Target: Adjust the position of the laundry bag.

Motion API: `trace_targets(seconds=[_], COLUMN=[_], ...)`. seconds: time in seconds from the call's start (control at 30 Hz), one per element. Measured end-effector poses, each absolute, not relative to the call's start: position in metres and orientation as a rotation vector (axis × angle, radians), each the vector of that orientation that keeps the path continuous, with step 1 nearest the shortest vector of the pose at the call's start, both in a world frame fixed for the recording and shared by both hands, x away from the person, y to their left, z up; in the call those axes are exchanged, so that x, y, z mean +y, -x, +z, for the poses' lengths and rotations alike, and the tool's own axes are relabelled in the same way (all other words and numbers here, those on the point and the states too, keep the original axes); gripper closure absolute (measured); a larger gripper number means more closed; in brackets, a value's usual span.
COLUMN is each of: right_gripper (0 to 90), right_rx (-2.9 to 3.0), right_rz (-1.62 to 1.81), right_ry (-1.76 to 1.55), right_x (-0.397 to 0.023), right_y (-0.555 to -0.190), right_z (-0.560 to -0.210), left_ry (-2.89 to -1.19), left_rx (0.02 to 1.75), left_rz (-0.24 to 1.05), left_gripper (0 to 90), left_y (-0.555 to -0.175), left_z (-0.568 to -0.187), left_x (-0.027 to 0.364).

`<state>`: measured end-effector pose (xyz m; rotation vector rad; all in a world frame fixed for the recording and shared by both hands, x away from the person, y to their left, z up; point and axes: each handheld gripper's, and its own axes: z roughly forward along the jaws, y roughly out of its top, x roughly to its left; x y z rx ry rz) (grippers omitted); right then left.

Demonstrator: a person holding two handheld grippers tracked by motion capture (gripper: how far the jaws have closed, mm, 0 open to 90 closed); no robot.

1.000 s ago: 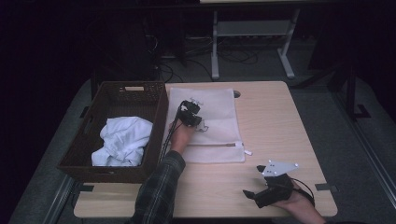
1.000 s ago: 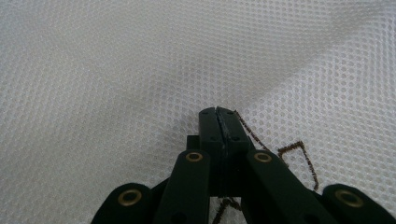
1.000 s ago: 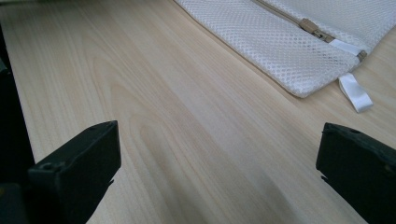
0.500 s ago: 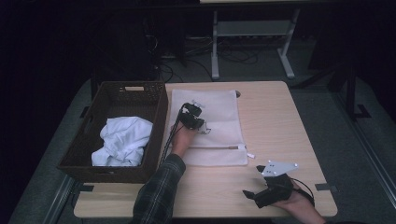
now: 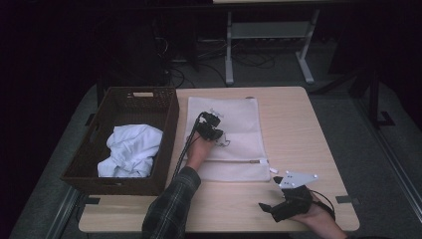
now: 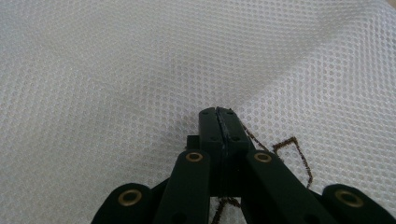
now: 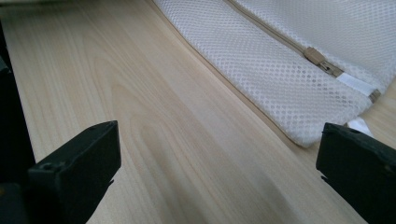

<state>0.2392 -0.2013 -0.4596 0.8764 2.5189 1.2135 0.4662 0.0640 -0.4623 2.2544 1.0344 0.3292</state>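
A white mesh bag (image 5: pixel 241 117) lies flat on the wooden table (image 5: pixel 298 124), its zipper (image 5: pixel 234 161) along the near edge. My left gripper (image 5: pixel 217 135) rests on the bag's left half, held by a hand in a plaid sleeve. Seen in the left gripper view, the jaws of my left gripper (image 6: pixel 218 113) are pressed together with the tips down on the mesh (image 6: pixel 116 70); a thin dark thread (image 6: pixel 299 154) lies beside them. I cannot tell if mesh is pinched. My right gripper (image 5: pixel 271 194) sits near the front right corner, jaws wide apart over bare wood (image 7: pixel 217 144), the bag's zipper end (image 7: pixel 322 58) beyond.
A dark wicker basket (image 5: pixel 170 119) stands at the table's left with a crumpled white cloth (image 5: pixel 130 149) inside. A small white tag (image 5: pixel 272 170) lies by the bag's near right corner. Metal frame legs (image 5: pixel 229 55) stand on the floor behind the table.
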Motion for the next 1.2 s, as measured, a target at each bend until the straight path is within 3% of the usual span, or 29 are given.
trace_targets(seconds=[1.2], right_gripper=[0.0], right_rx=[2.520], right_rz=[1.215], right_ry=[-0.870], right_x=[-0.201], right_y=[-0.239], right_z=[-0.459], left_ry=[-2.274], left_rx=[0.910], left_rz=[0.219], left_gripper=[89.5], left_y=[-0.445], left_z=[-0.464], left_x=[0.013])
